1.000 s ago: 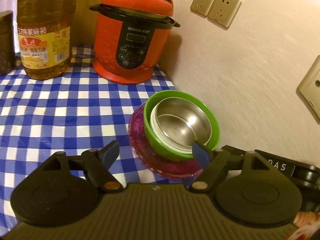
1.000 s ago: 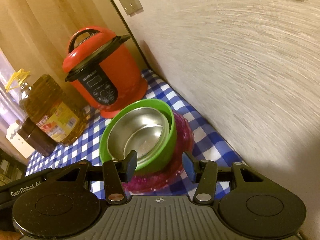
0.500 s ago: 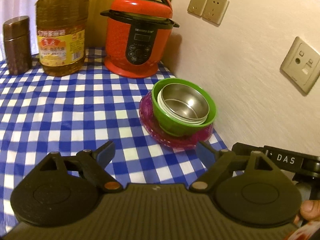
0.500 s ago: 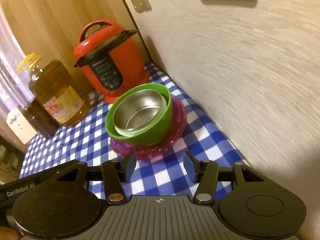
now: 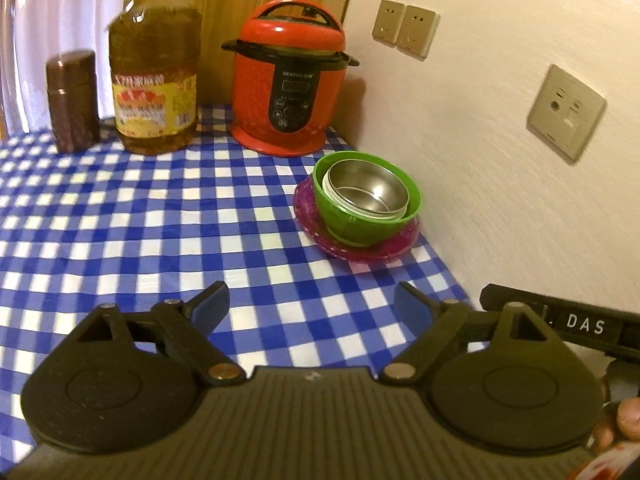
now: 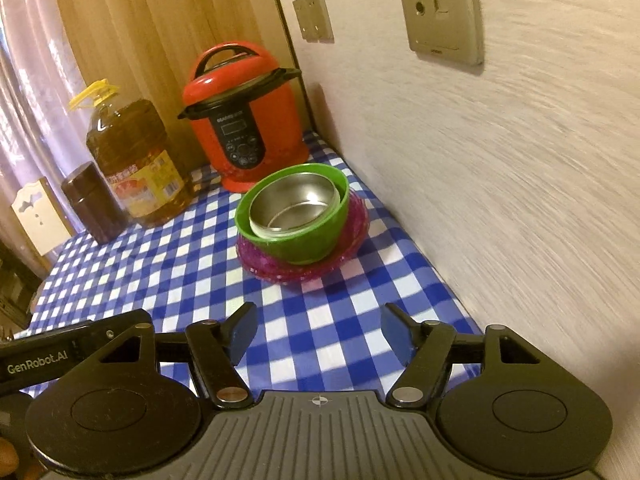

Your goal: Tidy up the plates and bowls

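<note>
Steel bowl (image 5: 366,192) nests in the green bowl (image 5: 360,220) on the pink plate (image 5: 360,246), well ahead of both grippers. Left gripper (image 5: 312,306) gapes empty; right gripper (image 6: 320,330) is opening, empty. Only the right view shows a cream holder (image 6: 38,216).

Dim warm light, blurred fisheye edges

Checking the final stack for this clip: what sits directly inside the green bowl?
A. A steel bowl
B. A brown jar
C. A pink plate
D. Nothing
A: the steel bowl nests inside the green bowl, which stands on the pink plate.
</note>
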Tool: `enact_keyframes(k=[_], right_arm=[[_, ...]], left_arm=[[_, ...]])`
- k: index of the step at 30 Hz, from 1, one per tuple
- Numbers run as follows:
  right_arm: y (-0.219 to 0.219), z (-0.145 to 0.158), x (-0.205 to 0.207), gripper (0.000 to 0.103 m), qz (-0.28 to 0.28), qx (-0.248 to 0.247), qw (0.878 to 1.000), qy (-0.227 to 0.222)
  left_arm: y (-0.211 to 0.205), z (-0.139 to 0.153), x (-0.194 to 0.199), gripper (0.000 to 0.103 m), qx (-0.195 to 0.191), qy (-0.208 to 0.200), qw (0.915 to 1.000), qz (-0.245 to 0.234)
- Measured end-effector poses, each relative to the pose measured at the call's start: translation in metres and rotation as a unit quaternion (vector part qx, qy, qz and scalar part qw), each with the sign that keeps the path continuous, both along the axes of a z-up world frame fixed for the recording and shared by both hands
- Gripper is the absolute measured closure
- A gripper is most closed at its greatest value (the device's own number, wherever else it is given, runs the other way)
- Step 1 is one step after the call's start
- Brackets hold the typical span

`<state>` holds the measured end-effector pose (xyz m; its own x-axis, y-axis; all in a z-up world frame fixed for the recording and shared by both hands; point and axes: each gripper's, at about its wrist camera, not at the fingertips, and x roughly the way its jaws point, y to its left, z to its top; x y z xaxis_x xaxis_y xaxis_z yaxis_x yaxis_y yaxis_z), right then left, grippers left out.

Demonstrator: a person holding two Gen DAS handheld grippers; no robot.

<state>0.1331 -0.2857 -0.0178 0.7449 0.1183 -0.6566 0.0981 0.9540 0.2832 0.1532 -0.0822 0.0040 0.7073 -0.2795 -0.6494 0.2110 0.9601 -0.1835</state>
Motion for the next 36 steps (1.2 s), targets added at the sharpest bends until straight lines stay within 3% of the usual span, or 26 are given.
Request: enact_keyframes(k=[10, 20, 36], right_arm=[[0.02, 0.014, -0.051, 0.035, 0.024, -0.041, 0.999, -0.014], [0.042, 0.03, -0.095, 0.035, 0.051, -0.083, 0.995, -0.022], [0.044, 0.04, -0.136, 0.035, 0.066, -0.087, 0.994, -0.019]], left_arm=[[0.008, 0.013, -0.058, 0.016, 0.016, -0.01, 0.9997, -0.017], [0.021, 0.023, -0.104, 0.016, 0.021, -0.001, 0.9997, 0.014], [0.025, 0.026, -0.145, 0.016, 0.015, 0.012, 0.9994, 0.029]])
